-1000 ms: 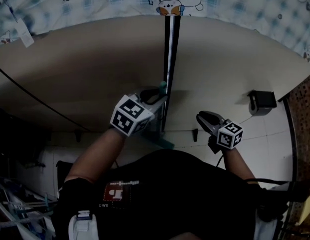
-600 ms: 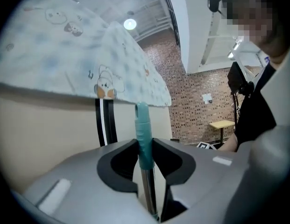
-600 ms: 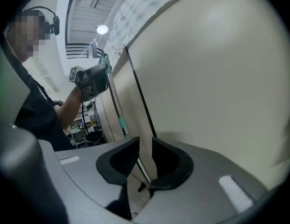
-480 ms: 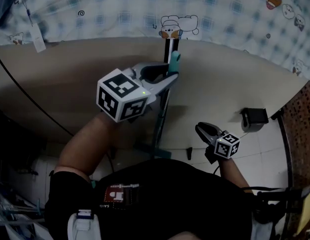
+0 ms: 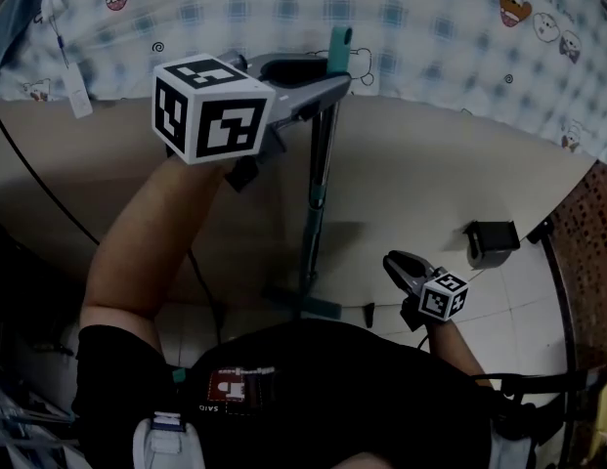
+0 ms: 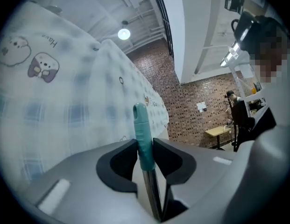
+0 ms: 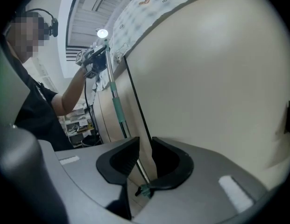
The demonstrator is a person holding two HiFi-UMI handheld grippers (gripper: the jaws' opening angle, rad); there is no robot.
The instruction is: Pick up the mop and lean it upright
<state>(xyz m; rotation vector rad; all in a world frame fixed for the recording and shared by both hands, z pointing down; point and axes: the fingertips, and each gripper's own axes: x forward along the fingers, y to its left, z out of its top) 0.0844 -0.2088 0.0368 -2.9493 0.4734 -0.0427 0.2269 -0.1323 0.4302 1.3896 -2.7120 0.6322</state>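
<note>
down by our right hip, the right gripper (image 5: pixel 394 262) hangs low, its jaws part open on nothing, well apart from the mop (image 5: pixel 314 198). just ahead of our feet the mop head (image 5: pixel 305 306) sits on the floor, and the pole's long axis runs nearly straight up from it. at its top the left gripper (image 5: pixel 332 69) is clamped on the teal grip (image 6: pixel 144 136), so our left hand does the leaning. the beige panel (image 5: pixel 459 164) lies just beyond the pole; whether they touch we cannot tell. behind hangs a checked cloth (image 5: pixel 430 27). since a second ago, our left gripper has risen with the handle end, and the pole stands steeper.
</note>
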